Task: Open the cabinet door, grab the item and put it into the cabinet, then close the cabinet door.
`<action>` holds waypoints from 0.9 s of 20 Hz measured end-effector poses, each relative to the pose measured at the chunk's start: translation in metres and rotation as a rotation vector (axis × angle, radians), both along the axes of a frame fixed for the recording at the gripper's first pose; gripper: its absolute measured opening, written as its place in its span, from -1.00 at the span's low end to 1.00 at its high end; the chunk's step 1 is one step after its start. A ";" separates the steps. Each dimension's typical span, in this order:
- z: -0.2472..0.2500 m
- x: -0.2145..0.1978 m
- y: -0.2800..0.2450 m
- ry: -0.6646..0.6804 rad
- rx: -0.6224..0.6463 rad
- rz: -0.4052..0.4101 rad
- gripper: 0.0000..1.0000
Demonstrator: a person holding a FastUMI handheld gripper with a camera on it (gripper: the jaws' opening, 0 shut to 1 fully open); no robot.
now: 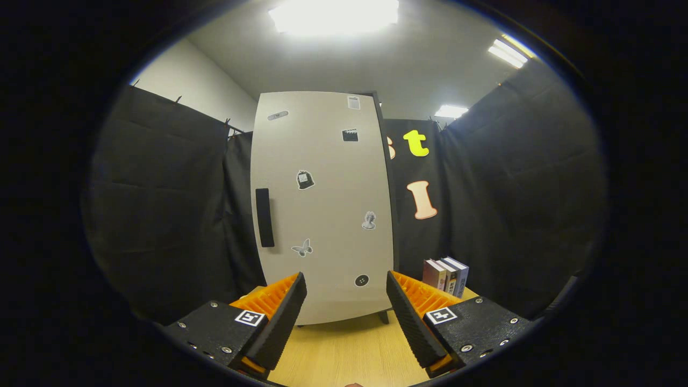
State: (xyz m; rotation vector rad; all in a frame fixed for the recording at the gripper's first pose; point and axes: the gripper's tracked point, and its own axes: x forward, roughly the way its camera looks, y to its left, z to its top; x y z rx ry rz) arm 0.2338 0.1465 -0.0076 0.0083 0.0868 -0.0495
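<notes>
Gripper view: the gripper [346,301] stood with fingers apart, empty, facing the closed cabinet door [322,209] at 12 o'clock. The door's dark handle [264,217], at 10 o'clock, ran vertically. Opening appeared to be the step in hand; the next move called for reaching that handle. Books [446,275], upright with spines vertical, stood on the wooden table [344,349] at 2 o'clock.

Recording booth, black cloth walls [161,215], ceiling strip lights [333,16], wooden table [349,349]
</notes>
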 end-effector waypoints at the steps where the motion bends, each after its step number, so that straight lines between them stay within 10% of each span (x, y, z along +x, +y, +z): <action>1: 0.001 0.000 0.001 -0.003 0.003 0.003 0.86; 18: 0.000 0.003 0.015 0.002 0.021 0.033 0.86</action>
